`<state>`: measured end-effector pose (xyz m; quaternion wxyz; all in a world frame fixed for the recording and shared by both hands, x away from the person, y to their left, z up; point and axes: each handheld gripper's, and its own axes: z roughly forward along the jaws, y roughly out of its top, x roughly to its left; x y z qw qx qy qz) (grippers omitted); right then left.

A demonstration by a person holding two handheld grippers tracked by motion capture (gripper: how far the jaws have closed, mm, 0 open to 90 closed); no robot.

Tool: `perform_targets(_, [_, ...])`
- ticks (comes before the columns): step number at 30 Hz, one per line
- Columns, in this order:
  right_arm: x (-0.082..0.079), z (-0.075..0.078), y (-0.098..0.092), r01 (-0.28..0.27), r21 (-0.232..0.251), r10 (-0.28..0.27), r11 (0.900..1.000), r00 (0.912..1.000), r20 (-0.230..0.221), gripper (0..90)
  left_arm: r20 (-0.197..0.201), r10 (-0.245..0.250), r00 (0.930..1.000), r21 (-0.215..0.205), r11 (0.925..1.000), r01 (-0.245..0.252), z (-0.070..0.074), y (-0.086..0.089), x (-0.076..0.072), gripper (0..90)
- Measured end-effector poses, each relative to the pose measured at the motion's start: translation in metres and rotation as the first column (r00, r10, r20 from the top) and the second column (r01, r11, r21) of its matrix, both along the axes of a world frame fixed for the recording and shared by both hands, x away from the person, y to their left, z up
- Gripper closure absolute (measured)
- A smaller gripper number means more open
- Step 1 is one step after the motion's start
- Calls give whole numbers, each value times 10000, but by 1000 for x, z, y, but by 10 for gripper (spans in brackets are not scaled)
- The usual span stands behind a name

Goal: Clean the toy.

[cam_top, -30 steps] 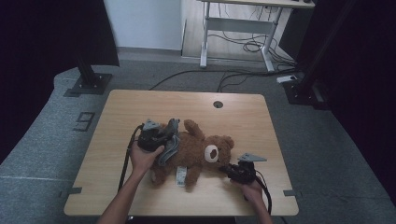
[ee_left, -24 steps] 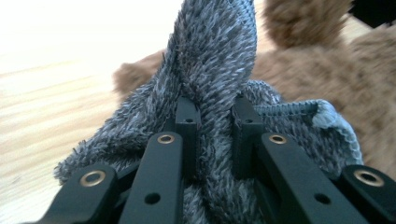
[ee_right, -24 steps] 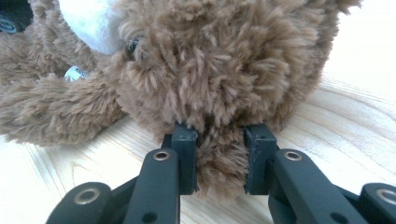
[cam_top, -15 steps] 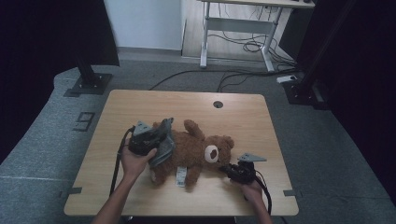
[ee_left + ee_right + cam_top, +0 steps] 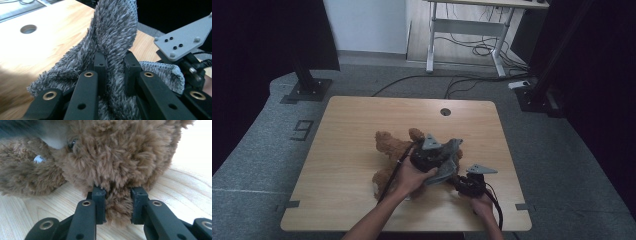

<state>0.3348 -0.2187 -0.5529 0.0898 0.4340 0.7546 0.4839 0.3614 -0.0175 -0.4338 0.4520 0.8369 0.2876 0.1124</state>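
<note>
While lying head toward the person, teddy bear (image 5: 393,150) | left hand-held gripper (image 5: 113,66) clamps grey cloth (image 5: 112,37) | right hand-held gripper (image 5: 118,203) pinches bear

bare tabletop (image 5: 357,130) left (teddy bear (image 5: 392,150) mid-table)

right gripper (image 5: 118,205) clamped on brown teddy bear (image 5: 120,157), wooden table (image 5: 185,187) beneath
</note>
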Motion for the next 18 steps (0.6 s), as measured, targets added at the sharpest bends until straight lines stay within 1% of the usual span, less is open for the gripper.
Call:
perform_targets(2, [0, 0, 0, -4, 2, 4, 10000, 10000, -20, 711, 13, -39, 10000, 579, 9983, 38, -7, -11, 3, 762])
perform_targets(3, [0, 0, 0, -2, 8, 2, 10000, 10000, -28, 711, -41, -19, 10000, 792, 9969, 22, -12, -15, 5, 762])
perform_targets(4, [0, 0, 0, 8, -1, -8, 10000, 10000, -33, 711, -69, 7, 10000, 951, 9955, -1, -16, -18, 6, 762])
perform_targets(5, [0, 0, 0, 10, -38, -10, 10000, 10000, -48, 710, 1, 55, 10000, 1020, 9948, -55, -19, -19, 7, 761])
perform_targets(10, [0, 0, -1, 16, 27, -15, 10000, 10000, -52, 712, 59, 455, 9989, 989, 9940, -459, -16, -16, 12, 764])
perform_targets(14, [1, 0, -1, 27, 124, -26, 9999, 10000, -60, 713, -82, 887, 9960, 724, 9935, -879, -15, -7, 20, 764])
perform_targets(16, [1, 0, -1, 23, 150, -22, 9999, 10000, -88, 714, 0, 1193, 9929, 723, 9903, -1190, -14, -2, 25, 763])
perform_targets(17, [1, 0, -1, 7, 127, -7, 9999, 10000, -40, 713, 31, 1322, 9912, 810, 9879, -1320, -14, 1, 27, 763])
perform_targets(18, [1, 0, -1, 5, 117, -4, 9999, 10000, -49, 714, -93, 1377, 9904, 769, 9876, -1366, -15, 4, 30, 764])
